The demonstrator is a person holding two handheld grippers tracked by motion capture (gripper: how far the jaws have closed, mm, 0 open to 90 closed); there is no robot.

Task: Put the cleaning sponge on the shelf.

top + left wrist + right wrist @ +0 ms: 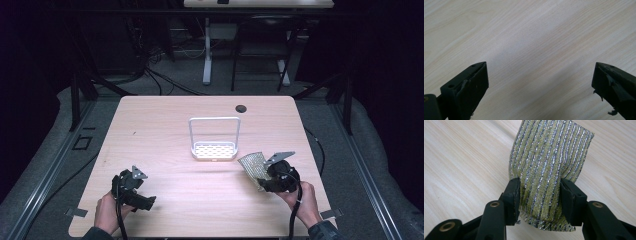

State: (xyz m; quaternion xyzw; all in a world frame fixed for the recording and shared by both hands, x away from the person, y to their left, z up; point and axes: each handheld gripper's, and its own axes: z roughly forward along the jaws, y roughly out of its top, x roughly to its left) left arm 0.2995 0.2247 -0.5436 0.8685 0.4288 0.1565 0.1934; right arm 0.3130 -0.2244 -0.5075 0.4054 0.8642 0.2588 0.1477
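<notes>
On the pale wood-grain worktop (165,125), a white wire-framed rack with a perforated base (214,148) stands at the centre of the high view. Lower right of it, the right tool (540,192) pinches a green-and-silver striped glittery scouring pad (549,165) between its black jaws, the pad rising past them, tilted and lifted off the wood. At the lower left of the high view, the left tool (539,82) is held low over bare worktop, its jaws spread wide with nothing between them.
</notes>
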